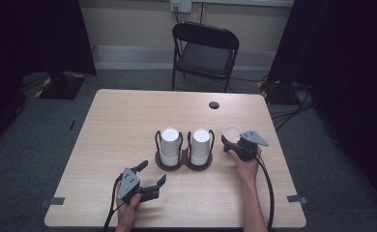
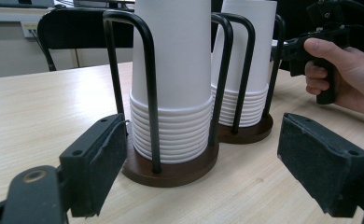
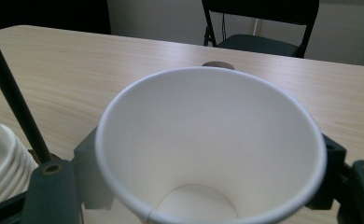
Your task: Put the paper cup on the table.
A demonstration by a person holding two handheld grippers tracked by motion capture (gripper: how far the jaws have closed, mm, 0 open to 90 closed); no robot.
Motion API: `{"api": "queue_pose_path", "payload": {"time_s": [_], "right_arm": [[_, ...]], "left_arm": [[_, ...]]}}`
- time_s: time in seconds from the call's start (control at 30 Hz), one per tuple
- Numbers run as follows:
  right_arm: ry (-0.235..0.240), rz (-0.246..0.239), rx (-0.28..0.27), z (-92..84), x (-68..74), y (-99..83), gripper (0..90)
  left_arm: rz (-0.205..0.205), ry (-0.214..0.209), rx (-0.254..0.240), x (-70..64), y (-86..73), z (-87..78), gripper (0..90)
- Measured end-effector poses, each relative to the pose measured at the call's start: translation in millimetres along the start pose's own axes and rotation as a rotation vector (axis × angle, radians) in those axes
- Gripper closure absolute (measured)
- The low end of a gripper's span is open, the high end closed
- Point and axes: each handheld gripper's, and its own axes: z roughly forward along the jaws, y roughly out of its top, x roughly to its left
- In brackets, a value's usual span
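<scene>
your left gripper (image 1: 150, 178) sits near the table's (image 1: 109, 121) front edge with jaws spread wide and nothing between them, aimed at the two-post cup holder (image 1: 184, 163) and its two inverted cup stacks just ahead. to the holder's right, your right gripper (image 1: 231, 141) has the single paper cup (image 1: 233, 132) between its part-open jaws, upright, mouth up, long axis vertical. the right gripper view shows the cup's empty interior (image 3: 208, 154) with pads at both sides; firm pressure cannot be judged.

The pale wooden surface (image 1: 123, 116) is carrying a dark double-ring cup holder (image 1: 184, 163) mid-frame, apparently touching nothing else.
</scene>
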Motion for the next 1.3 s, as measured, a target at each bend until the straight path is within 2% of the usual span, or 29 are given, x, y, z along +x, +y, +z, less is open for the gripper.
{"api": "queue_pose_path", "payload": {"time_s": [0.13, 0.2, 0.27, 0.37, 0.67, 0.8, 0.93, 1.3], "right_arm": [[0.011, 0.014, 0.015, 0.6, -1.4, 0.4, 21.7], [0.032, 0.04, 0.061, 1.9, -2.7, -1.0, 20.8], [0.034, 0.045, 0.079, 2.5, -2.5, -2.8, 17.1], [0.034, 0.057, 0.078, 1.0, -1.4, -3.5, 14.4], [0.023, 0.073, 0.087, -6.2, -1.6, -4.7, 13.7], [0.016, 0.07, 0.118, -10.2, 0.0, -5.3, 13.8], [0.015, 0.087, 0.101, -16.5, 1.6, -5.8, 14.0], [0.007, 0.111, 0.099, -27.3, 7.9, -2.8, 14.0]], "left_arm": [[-0.001, 0.0, 0.0, 0.0, 0.0, 0.0, 15.7], [0.001, -0.001, 0.001, 0.2, 0.0, -0.1, 15.7], [0.002, -0.002, 0.0, 0.2, 0.0, -0.2, 15.7], [0.002, -0.001, 0.001, 0.2, 0.0, -0.1, 15.7], [-0.002, 0.001, -0.001, 0.0, 0.0, 0.0, 15.7], [-0.007, 0.004, 0.0, 0.1, 0.0, 0.2, 15.7], [-0.007, 0.007, 0.004, -0.1, 0.0, 0.2, 15.7], [-0.012, 0.011, 0.003, 0.1, 0.1, 0.3, 15.7]]}}
